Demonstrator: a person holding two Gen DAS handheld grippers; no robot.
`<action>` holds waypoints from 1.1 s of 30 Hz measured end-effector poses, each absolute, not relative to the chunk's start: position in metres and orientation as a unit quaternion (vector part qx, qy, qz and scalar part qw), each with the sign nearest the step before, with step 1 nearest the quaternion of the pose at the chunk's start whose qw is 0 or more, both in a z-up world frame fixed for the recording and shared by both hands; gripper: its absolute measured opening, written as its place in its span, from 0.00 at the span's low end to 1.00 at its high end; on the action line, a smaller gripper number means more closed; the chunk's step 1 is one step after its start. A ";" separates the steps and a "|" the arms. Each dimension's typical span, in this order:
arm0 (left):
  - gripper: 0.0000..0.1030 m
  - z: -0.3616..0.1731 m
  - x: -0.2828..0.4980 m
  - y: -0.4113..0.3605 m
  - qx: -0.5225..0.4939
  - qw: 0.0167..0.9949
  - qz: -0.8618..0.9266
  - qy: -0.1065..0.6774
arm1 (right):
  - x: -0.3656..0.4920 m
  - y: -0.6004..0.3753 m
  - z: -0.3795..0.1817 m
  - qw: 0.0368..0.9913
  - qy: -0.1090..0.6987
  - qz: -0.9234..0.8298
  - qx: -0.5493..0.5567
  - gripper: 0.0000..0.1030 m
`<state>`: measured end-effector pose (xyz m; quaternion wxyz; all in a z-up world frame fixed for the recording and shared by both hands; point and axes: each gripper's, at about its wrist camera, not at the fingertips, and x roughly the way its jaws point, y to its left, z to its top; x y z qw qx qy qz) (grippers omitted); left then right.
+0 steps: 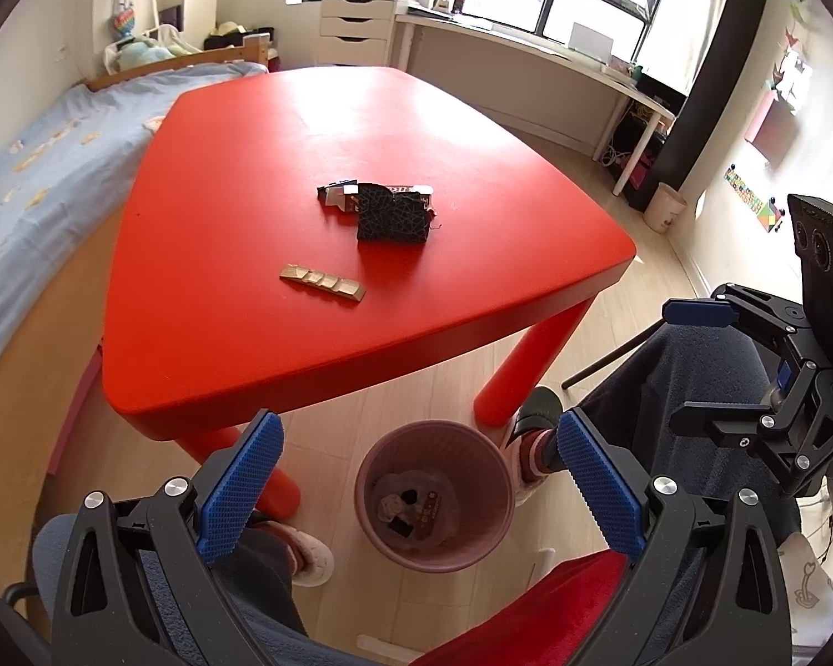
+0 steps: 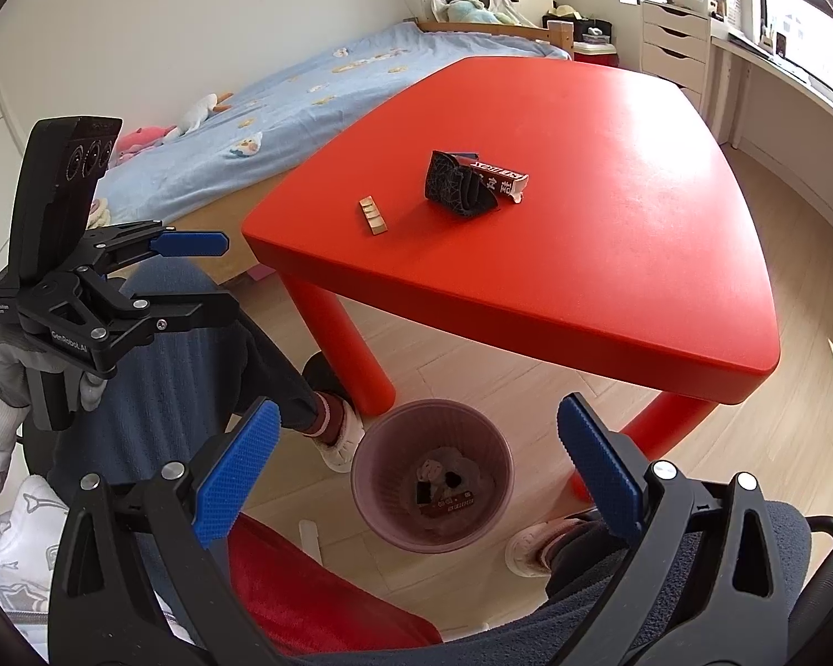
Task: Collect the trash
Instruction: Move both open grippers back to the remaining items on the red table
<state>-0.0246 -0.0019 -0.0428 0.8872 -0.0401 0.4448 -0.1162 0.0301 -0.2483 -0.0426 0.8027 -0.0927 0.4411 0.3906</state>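
Note:
A torn black patterned carton (image 1: 391,213) (image 2: 461,186) and a gold foil strip (image 1: 323,281) (image 2: 373,215) lie on the red table (image 1: 250,333) (image 2: 611,277). A pink waste bin (image 1: 436,494) (image 2: 433,483) with some trash in it stands on the floor below the table's near edge. My left gripper (image 1: 419,477) is open and empty above the bin; it also shows in the right wrist view (image 2: 205,277). My right gripper (image 2: 419,472) is open and empty above the bin; it also shows in the left wrist view (image 1: 699,372).
A bed with a blue sheet (image 1: 33,177) (image 2: 305,89) runs along the table's far side. The person's legs and slippered feet (image 1: 305,555) (image 2: 339,433) flank the bin. A red cushion (image 1: 527,610) lies below. A white desk (image 1: 527,55) stands under the window.

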 end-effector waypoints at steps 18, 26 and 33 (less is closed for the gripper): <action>0.92 -0.033 -0.011 0.007 -0.039 0.893 -0.109 0.435 | 0.049 -0.241 -0.027 0.807 0.422 0.398 -0.108 0.96; 0.93 -0.028 0.002 0.009 -0.031 0.895 -0.111 0.431 | 0.071 -0.234 -0.015 0.812 0.411 0.398 -0.112 0.96; 0.92 -0.022 0.021 0.006 -0.022 0.895 -0.120 0.429 | 0.100 -0.222 -0.005 0.811 0.405 0.406 -0.116 0.96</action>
